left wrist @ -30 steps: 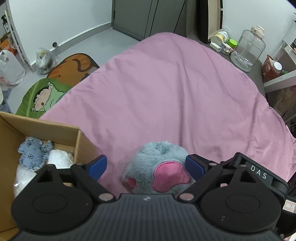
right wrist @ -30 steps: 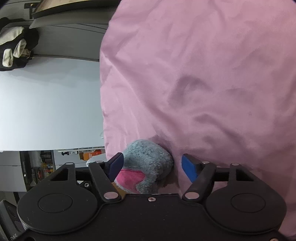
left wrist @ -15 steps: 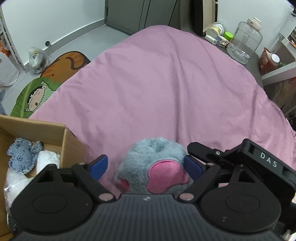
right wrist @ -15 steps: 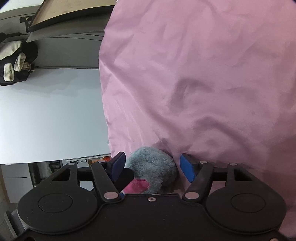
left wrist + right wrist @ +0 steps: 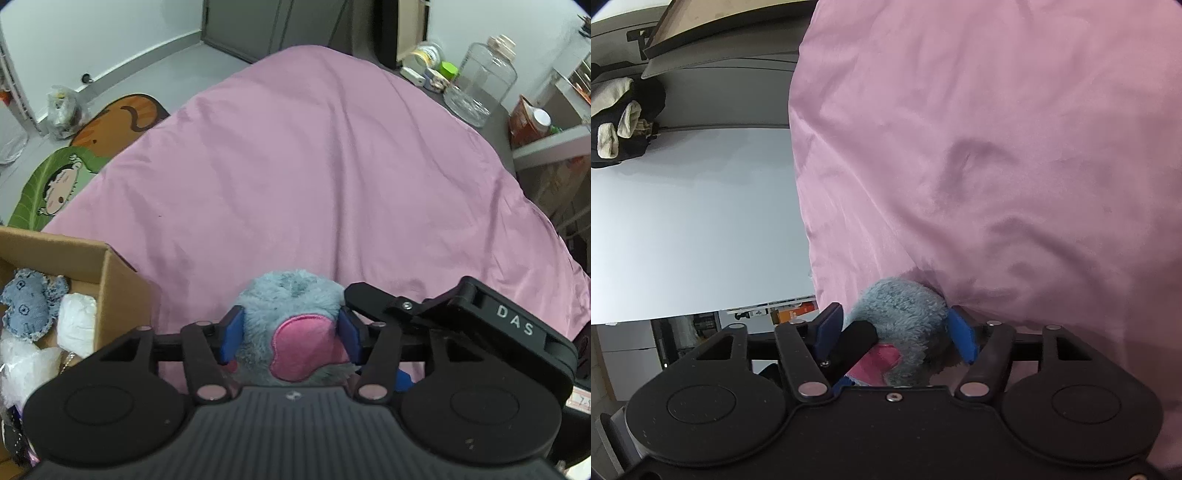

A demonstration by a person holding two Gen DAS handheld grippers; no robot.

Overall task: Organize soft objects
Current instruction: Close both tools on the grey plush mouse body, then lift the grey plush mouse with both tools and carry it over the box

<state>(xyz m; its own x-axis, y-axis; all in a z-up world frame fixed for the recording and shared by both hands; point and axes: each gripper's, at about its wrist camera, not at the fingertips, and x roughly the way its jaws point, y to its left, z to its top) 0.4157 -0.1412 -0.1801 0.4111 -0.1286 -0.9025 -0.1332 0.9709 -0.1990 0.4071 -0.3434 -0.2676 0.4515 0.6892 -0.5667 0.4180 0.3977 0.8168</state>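
The left gripper (image 5: 290, 334) was closing, blue pads already against the grey-blue plush toy (image 5: 291, 314) on the pink bedspread (image 5: 314, 166). The right gripper (image 5: 897, 332) bracketed it part-open, probably steadying it for the cardboard box (image 5: 110, 280) just beside.

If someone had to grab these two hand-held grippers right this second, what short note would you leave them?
Left hand-held gripper: jaws closing, blue pads against both sides of the grey-and-pink plush toy.
Right hand-held gripper: the same toy sits between its jaws; grip unclear.
Toy lies on the pink bedspread.
Done: cardboard box at left already holds a blue plush and white soft items.
Left: lift the toy and put it into the box.
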